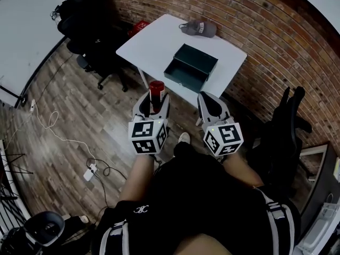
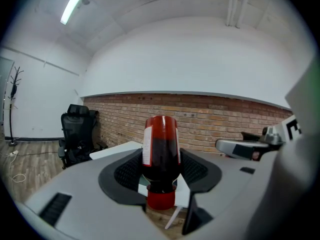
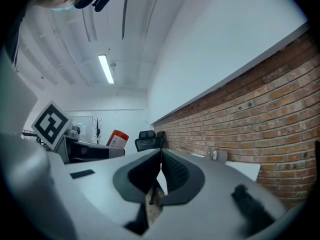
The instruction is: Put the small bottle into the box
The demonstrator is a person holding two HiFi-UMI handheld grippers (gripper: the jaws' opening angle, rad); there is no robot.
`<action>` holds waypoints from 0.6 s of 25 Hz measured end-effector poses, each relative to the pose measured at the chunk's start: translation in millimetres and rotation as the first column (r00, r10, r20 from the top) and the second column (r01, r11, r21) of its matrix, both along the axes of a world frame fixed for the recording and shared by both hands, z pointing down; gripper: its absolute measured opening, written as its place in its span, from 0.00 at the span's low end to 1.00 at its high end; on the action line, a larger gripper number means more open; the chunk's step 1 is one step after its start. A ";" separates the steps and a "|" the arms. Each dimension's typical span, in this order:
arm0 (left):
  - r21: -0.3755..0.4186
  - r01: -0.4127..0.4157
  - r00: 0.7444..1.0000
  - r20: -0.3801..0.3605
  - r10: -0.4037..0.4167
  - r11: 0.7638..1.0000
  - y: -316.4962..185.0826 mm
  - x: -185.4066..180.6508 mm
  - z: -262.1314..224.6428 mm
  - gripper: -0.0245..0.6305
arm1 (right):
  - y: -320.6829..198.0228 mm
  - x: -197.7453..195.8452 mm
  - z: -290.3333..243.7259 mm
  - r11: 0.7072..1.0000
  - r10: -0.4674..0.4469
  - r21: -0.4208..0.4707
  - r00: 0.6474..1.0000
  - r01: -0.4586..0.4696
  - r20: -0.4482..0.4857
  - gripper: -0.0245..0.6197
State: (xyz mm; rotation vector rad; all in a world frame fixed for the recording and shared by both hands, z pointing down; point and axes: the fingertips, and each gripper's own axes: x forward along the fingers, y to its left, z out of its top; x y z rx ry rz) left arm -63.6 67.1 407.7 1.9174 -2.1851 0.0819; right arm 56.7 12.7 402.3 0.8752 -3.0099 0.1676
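A small dark-red bottle (image 1: 156,90) with a white label stands between the jaws of my left gripper (image 1: 154,103), held over the wooden floor short of the table. The left gripper view shows the bottle (image 2: 161,140) with its red cap pointing down and both pads pressed on its sides. An open dark green box (image 1: 191,67) sits on the white table (image 1: 154,41) ahead. My right gripper (image 1: 206,98) hangs beside the left one, its jaws closed together (image 3: 161,154) with nothing between them. The bottle (image 3: 116,139) also shows at the left of the right gripper view.
A grey cap (image 1: 201,28) lies at the table's far edge by the brick wall. Black office chairs stand at the left (image 1: 90,31) and right (image 1: 284,137). A power strip (image 1: 89,171) with cables lies on the floor. A red object (image 1: 139,26) sits behind the table.
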 end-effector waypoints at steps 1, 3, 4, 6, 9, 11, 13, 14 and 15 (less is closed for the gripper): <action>-0.002 -0.005 1.000 0.001 0.005 1.000 -5.5 -4.9 -0.7 0.38 | -5.5 -6.8 -1.3 1.000 -0.001 0.001 1.000 0.001 -0.001 0.09; -0.005 -0.015 1.000 0.004 0.015 1.000 -17.8 -15.4 -2.9 0.38 | -17.2 -20.5 -4.9 1.000 -0.002 0.005 1.000 0.002 0.000 0.09; -0.006 -0.020 1.000 0.006 0.020 1.000 -24.9 -20.4 -4.6 0.38 | -24.0 -26.9 -6.8 1.000 -0.001 0.006 1.000 0.001 0.001 0.09; -0.005 -0.031 0.999 0.008 0.031 0.999 -39.4 -29.3 -8.3 0.38 | -38.7 -37.9 -10.1 1.000 0.002 0.006 1.000 -0.002 0.000 0.09; -0.005 -0.045 0.999 0.006 0.045 0.999 -59.0 -41.8 -11.3 0.38 | -59.8 -51.8 -12.0 1.000 0.011 0.002 1.000 -0.011 -0.001 0.09; -0.013 -0.053 0.999 0.001 0.053 0.999 -70.5 -48.4 -9.3 0.38 | -72.8 -59.2 -10.5 1.000 0.016 -0.003 1.000 -0.016 -0.005 0.09; -0.025 -0.060 0.998 -0.008 0.060 0.998 -82.6 -55.1 -5.7 0.38 | -85.0 -66.0 -9.6 1.000 0.021 -0.004 1.000 -0.021 -0.010 0.09; -0.031 -0.065 0.998 -0.013 0.065 0.997 -88.9 -58.5 -3.8 0.38 | -91.0 -69.0 -9.4 1.000 0.025 -0.002 1.000 -0.025 -0.012 0.09; -0.037 -0.071 0.997 -0.019 0.070 0.997 -95.8 -61.6 -2.1 0.38 | -97.3 -71.6 -9.1 1.000 0.029 -0.001 0.999 -0.029 -0.014 0.09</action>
